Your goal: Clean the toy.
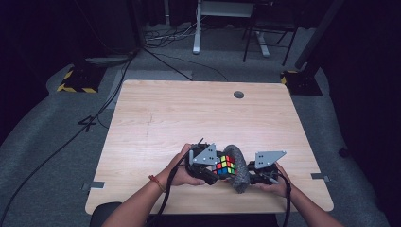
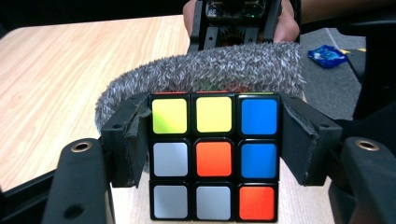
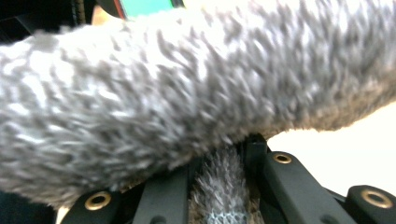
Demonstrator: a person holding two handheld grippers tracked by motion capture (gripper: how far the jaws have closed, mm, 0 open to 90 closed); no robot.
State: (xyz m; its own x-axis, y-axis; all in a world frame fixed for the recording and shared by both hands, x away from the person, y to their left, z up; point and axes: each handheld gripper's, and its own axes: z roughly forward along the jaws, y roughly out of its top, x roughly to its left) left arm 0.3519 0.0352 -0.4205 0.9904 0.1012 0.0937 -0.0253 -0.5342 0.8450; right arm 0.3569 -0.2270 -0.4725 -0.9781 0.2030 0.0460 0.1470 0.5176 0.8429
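A scrambled Rubik's cube (image 1: 224, 165) (image 2: 214, 157) sits near the table's front edge, with my left gripper (image 1: 213, 174) (image 2: 214, 144) shut on it, one pad pressed against each side. Wrapped around the cube's far side is a grey fuzzy cloth pouch (image 1: 239, 168) (image 2: 210, 70) (image 3: 187, 93). My right gripper (image 1: 253, 178) (image 3: 219, 186) is shut on the fuzzy pouch, a fold of its fur pinched between the jaws. In the left gripper view the cube shows yellow, blue, white, orange and red stickers.
The light wood table (image 1: 189, 113) has a round grommet hole (image 1: 239, 94) near its back edge. On the floor beyond lie cables, desk legs (image 1: 196, 28) and a yellow-black striped base (image 1: 78, 81). A blue wrapper (image 2: 327, 55) lies on the floor.
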